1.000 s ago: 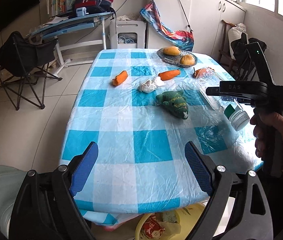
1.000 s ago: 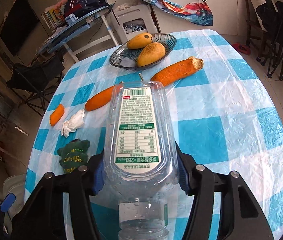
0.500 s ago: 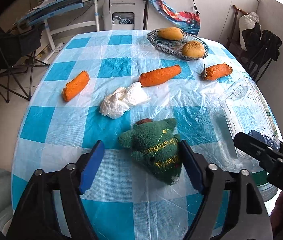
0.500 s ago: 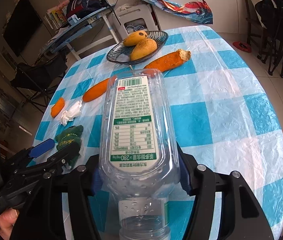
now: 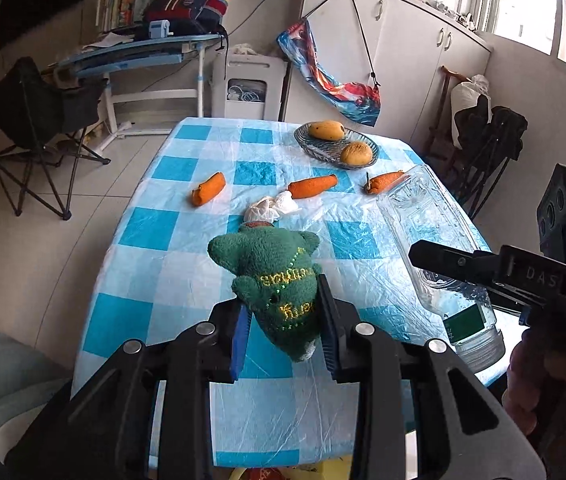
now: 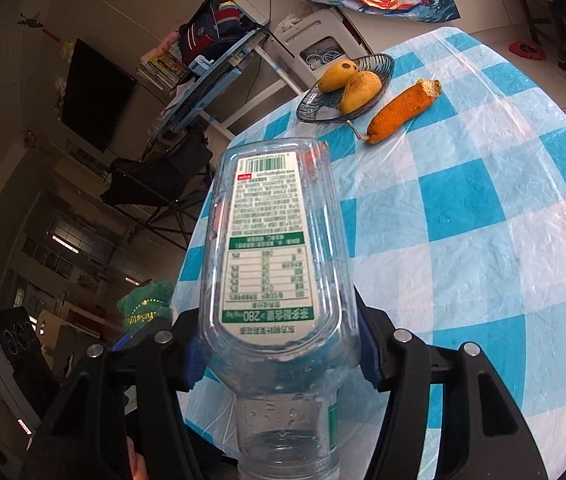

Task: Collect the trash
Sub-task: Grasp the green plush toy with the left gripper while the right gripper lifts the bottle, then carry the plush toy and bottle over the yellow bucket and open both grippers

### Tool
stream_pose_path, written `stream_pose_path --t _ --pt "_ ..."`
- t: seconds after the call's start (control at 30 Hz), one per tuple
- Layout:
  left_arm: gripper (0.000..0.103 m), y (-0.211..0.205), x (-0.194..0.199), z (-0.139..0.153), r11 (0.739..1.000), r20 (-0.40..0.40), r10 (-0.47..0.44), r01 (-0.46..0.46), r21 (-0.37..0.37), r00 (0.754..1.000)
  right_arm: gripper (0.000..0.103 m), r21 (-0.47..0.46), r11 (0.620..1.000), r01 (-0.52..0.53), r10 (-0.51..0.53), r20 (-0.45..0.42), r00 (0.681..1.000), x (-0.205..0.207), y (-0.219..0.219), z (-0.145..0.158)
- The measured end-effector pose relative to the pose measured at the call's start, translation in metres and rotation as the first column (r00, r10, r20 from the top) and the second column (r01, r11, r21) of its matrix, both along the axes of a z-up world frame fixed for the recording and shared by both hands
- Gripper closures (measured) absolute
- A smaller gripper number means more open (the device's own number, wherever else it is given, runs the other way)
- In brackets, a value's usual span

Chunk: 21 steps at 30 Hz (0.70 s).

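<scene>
- The left gripper (image 5: 283,328) tilts down over the table's near edge, jaws closing with their blue pads against a green plush toy (image 5: 279,280) bearing gold embroidered lettering I cannot read.
- The right gripper (image 6: 279,356), a hand (image 5: 547,392) on its handle, clamps a clear plastic bottle (image 6: 271,264), neck toward the camera; its label shows "280".
- A glass dish (image 5: 323,148) holds two mangoes (image 5: 325,130).
- A crumpled tissue (image 5: 271,208) lies on the checked tablecloth (image 5: 163,232) among carrots (image 5: 311,186).

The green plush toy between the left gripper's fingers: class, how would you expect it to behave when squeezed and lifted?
The green plush toy looks soft and fuzzy, so it will probably squash as the left gripper jaws close on it. It is likely light for its size. Its free end, overhanging the checked table, may droop rather than stay stiff; the fabric shouldn't slip easily.
</scene>
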<state>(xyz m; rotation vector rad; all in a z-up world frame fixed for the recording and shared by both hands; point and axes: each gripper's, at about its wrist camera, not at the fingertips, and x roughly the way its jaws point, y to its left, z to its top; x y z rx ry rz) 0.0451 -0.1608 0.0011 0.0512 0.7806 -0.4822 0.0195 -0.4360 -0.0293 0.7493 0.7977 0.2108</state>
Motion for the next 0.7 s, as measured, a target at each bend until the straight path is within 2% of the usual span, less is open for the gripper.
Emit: stream_pose_path --t 0.17,0.33,0.57,0.7 --pt "0.074 0.033 -0.034 0.021 0.999 0.038 0.041 -0.041 -0.020 0.998 0.045 0.021 0.999 -0.047 0.046 0.040 0.998 -0.031 0.027 0.005" --pt "0.074 0.055 -0.062 0.034 0.998 0.058 0.059 -0.057 -0.032 0.997 0.045 0.026 0.996 -0.089 0.087 0.041 0.995 -0.060 0.052 0.002" --pt "0.074 0.073 -0.090 0.043 0.997 0.075 0.063 -0.060 -0.038 0.995 0.045 -0.024 0.981 -0.192 0.191 -0.037 0.981 -0.087 0.097 -0.018" --pt "0.074 0.078 -0.100 0.046 0.997 0.084 0.063 -0.060 -0.040 0.994 0.045 -0.096 0.962 -0.256 0.245 -0.113 0.963 -0.093 0.121 -0.033"
